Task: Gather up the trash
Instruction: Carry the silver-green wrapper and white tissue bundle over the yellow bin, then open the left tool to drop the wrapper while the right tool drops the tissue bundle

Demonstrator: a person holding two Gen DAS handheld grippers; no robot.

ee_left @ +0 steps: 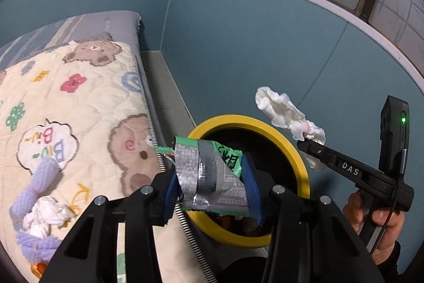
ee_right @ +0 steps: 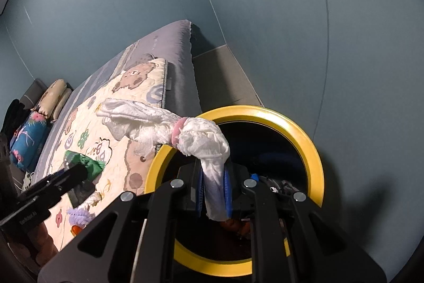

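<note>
Yellow rings the mouth of the black bin [ee_left: 298,150], and we hold both catches at it: the left gripper [ee_left: 209,184] has its fingers clamped partway on a green snack wrapper [ee_left: 209,171] patched with silver tape, just over the near rim, while the right gripper [ee_right: 214,192] has its fingers pinched tight on a wad of white tissue [ee_right: 169,126] tied with a pink band, hanging over the rim's bedside edge. Both pieces look light and limp; the wrapper's film seems slick and crinkly, so we judge a hold across its taped middle safest, and the tissue is best taken near its knot. More tissue and a lilac rope toy [ee_left: 39,184] lie on the bear-print quilt [ee_left: 87,102] of the bed beside the bin. Teal walls close in behind.
</note>
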